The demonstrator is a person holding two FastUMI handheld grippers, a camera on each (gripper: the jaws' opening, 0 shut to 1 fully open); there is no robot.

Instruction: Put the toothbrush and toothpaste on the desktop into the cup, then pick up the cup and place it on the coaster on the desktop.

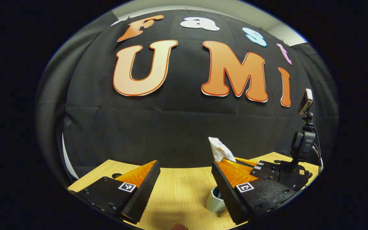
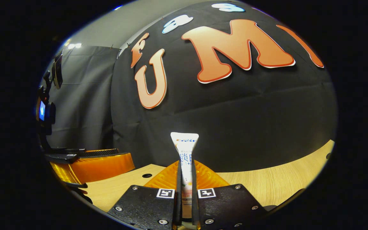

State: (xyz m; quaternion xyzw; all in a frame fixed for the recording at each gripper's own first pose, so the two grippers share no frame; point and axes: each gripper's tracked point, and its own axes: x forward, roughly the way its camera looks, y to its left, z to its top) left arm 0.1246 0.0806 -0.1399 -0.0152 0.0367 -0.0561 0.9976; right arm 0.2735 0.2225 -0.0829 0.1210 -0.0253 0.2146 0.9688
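My right gripper (image 2: 186, 166) is shut on a white toothpaste tube (image 2: 184, 143), which stands upright between its fingers with the crimped end up. In the left gripper view the same tube (image 1: 218, 148) sticks up out of the right gripper (image 1: 235, 161), which hovers just above and behind a pale grey-blue cup (image 1: 215, 200). The cup stands on the wooden desktop (image 1: 180, 191), partly hidden behind one finger (image 1: 232, 191) of my left gripper (image 1: 185, 166). That left gripper is open with nothing between its fingers, and it also appears at the left of the right gripper view (image 2: 91, 166).
A camera on a black mount (image 1: 302, 143) rises from the right gripper's body. The desktop (image 2: 276, 179) stretches to the right, with small round holes (image 2: 146, 175) near its back edge. The black cloth wall stands close behind.
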